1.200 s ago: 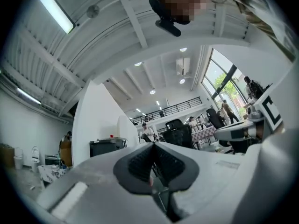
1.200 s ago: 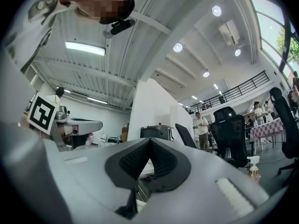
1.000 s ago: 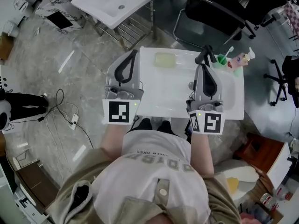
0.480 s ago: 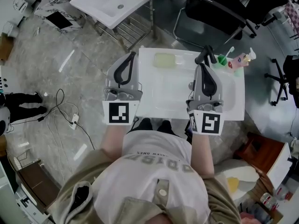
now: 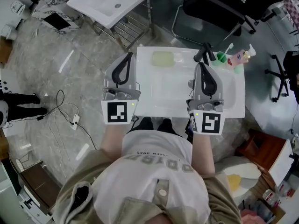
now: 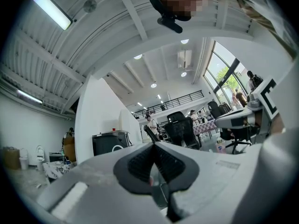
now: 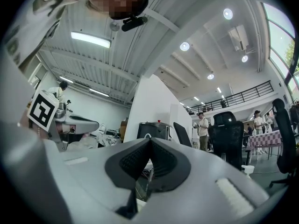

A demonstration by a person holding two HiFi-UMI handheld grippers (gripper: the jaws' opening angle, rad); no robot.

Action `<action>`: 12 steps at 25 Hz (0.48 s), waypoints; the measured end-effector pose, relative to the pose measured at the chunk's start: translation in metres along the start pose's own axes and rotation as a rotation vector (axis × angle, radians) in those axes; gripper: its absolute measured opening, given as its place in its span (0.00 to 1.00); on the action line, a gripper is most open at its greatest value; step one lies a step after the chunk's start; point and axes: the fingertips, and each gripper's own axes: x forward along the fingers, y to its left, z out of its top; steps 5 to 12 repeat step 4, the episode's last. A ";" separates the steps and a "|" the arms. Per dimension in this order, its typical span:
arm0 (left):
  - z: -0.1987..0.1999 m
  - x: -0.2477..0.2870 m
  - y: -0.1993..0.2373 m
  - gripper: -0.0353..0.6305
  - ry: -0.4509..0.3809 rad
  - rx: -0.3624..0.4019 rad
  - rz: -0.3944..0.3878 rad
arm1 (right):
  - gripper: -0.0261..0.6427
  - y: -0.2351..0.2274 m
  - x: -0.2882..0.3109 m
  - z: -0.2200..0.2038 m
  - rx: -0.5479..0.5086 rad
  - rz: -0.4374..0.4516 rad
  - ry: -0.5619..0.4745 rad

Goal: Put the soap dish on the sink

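The pale green soap dish [image 5: 163,58] lies on the back rim of the white sink [image 5: 233,104], left of the black faucet [image 5: 205,53]. My left gripper [image 5: 130,55] hovers over the sink's left edge, shut and empty, just left of the dish and nearer to me. My right gripper [image 5: 202,66] is held over the basin's right part, just in front of the faucet, also shut with nothing in it. In the left gripper view the jaws [image 6: 153,146] meet with no gap. The right gripper view shows the same for its jaws [image 7: 149,142]. Both point roughly level, out into the room.
A green cup with a toothbrush [image 5: 221,57] and small bottles [image 5: 241,57] stand on the sink's back right corner. A second white sink on a metal frame [image 5: 110,1] is at the upper left. Black office chairs [image 5: 212,8] stand behind, and cables [image 5: 70,118] lie on the floor at left.
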 end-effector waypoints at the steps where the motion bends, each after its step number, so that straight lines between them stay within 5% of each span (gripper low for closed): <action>1: 0.000 0.000 0.000 0.06 0.000 -0.003 0.001 | 0.03 -0.001 0.000 0.000 -0.001 -0.002 -0.001; 12: -0.001 0.000 -0.001 0.06 -0.002 -0.006 0.002 | 0.03 -0.003 -0.001 0.000 -0.004 -0.006 -0.004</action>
